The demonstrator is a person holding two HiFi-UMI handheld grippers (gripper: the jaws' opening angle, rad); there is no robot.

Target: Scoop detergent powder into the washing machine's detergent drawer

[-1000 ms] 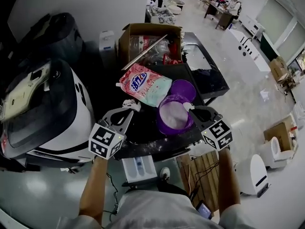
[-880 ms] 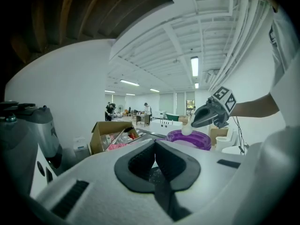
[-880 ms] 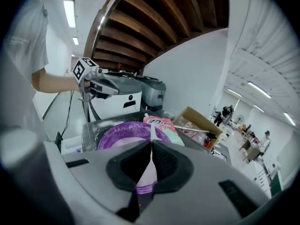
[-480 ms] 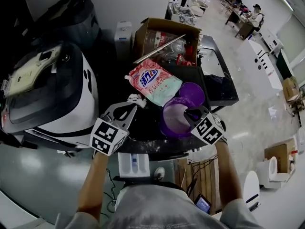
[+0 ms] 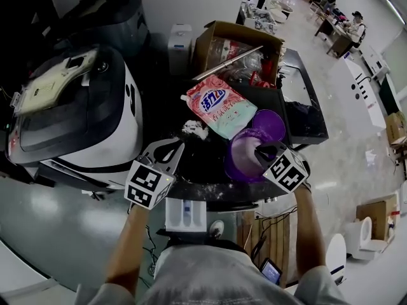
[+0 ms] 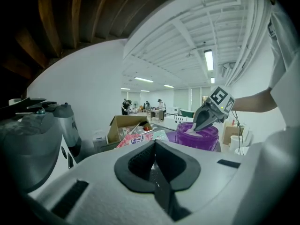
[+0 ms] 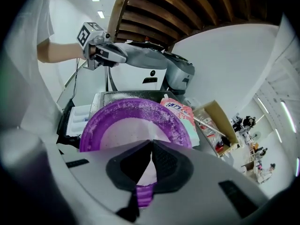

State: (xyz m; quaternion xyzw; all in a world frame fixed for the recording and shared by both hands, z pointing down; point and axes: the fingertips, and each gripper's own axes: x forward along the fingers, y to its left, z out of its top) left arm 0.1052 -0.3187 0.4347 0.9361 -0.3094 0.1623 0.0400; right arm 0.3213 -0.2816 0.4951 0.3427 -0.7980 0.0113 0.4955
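Over the purple tub (image 7: 136, 103), clamping a purple scoop handle (image 7: 144, 194) in the right claw (image 7: 150, 142), dipping the tips into white detergent powder (image 7: 126, 130). Holding the left claw (image 6: 154, 142) left of the tub, jaws pressed together, gripping nothing. Showing the white detergent drawer (image 5: 186, 213) behind both claws, under the table edge (image 5: 203, 189)

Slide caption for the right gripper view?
Right tongs clamp a purple scoop over the purple tub of white detergent powder, detergent drawer beyond at left.
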